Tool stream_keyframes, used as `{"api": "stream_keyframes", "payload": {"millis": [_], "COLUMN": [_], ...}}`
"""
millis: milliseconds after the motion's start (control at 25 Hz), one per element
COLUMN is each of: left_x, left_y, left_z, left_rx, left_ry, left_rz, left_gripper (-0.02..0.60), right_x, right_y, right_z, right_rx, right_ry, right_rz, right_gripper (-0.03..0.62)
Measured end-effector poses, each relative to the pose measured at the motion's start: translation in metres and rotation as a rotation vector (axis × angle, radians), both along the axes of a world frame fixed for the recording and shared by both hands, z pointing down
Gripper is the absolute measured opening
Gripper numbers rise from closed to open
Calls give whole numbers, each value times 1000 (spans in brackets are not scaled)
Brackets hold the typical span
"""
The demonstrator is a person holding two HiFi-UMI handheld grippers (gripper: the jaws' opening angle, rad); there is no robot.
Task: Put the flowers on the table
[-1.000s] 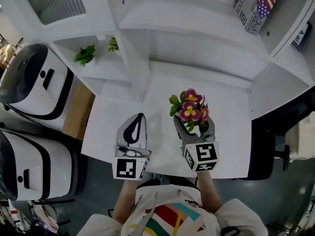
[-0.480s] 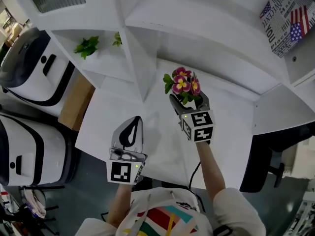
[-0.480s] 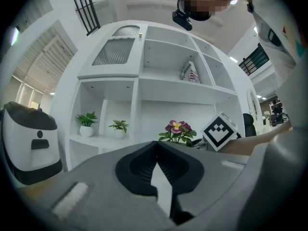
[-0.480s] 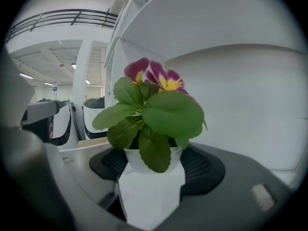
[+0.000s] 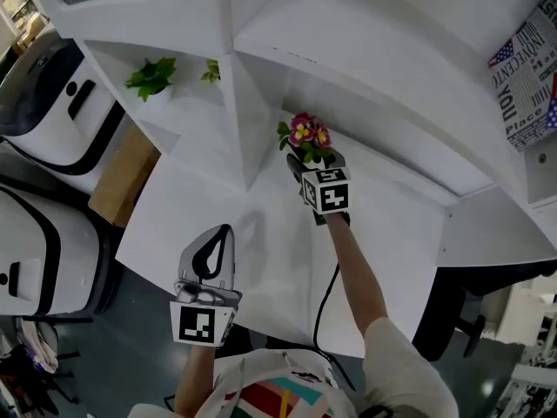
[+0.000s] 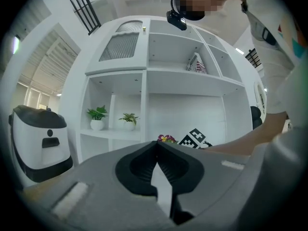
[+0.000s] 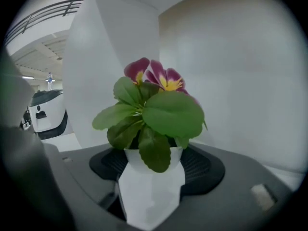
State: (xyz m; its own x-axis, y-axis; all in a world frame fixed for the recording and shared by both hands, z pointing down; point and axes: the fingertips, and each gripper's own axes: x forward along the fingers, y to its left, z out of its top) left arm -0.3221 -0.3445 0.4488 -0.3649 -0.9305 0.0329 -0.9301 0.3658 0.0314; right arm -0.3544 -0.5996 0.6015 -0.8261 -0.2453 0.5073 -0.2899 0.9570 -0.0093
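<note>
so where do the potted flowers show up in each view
Head view: potted flowers upper centre, held in the right gripper.
Left gripper view: potted flowers low centre, tiny, only the blooms showing.
Right gripper view: potted flowers dead centre, the pot between the jaws.
Shared landmark: the white shelf divider, just left of the flowers in every view.
</note>
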Motion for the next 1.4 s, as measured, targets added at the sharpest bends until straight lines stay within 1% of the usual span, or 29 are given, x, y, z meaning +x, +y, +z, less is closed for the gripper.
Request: {"api": "stream_keyframes", "payload": {"millis": [120, 320, 560, 720, 960, 1400], "left_x": [-9, -20, -24, -22, -23, -12], "left_y": [8, 18, 21, 20, 25, 25], "left_z": [8, 16, 25, 29, 31, 29], "left_rx": [-33, -61, -82, -99, -109, -117], "left_ry": [21, 12, 14, 17, 14, -4], "left_rz": [-34, -79, -91, -89, -103, -95], "left_gripper": [5, 5, 5, 5, 5, 5], "right_x": [-13, -25, -33, -32, -29, -22], "right_y": [-10, -30, -28, -27, -28, -29], "right_z": [26, 52, 73, 83, 84, 88], "right_rx": [-10, -1, -17, -42, -18, -40], "right_ry": [42, 88, 124, 116, 105, 82], "right_rz": [2, 17, -21, -13, -13, 33], "right_gripper": [328, 328, 330, 328, 330, 331]}}
